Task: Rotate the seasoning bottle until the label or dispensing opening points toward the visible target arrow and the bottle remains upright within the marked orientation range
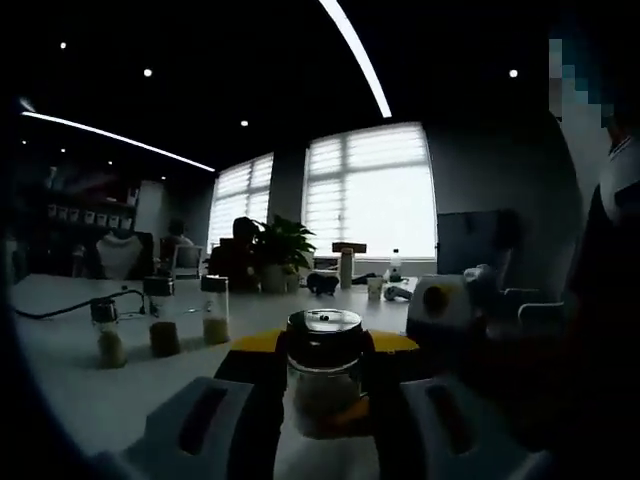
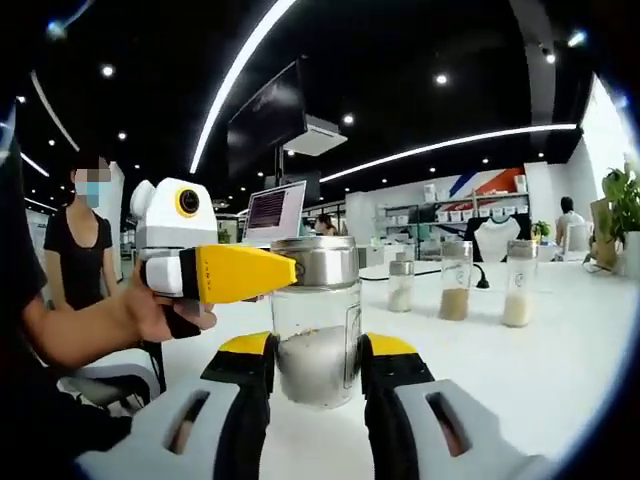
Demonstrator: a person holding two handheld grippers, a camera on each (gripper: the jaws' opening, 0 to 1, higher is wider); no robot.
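The seasoning bottle (image 2: 316, 320) is clear glass with a metal lid and pale powder in its lower half. It stands upright on the white table (image 2: 560, 370). My right gripper (image 2: 317, 365) is shut on its body, with a black, yellow-tipped jaw pressed to each side. My left gripper (image 2: 290, 270) comes in from the left, held by a hand (image 2: 150, 312), and its yellow tip overlaps the lid's edge. In the dark left gripper view the bottle (image 1: 322, 370) sits tight between my left gripper's (image 1: 322, 385) jaws. The right gripper's white body (image 1: 440, 300) shows behind it.
Three more seasoning bottles (image 2: 455, 280) stand in a row farther back on the table, seen also as bottles (image 1: 162, 322) left of the held one. A person in black (image 2: 75, 250) stands at the left. A laptop (image 2: 275, 212) and a potted plant (image 1: 283, 250) sit beyond.
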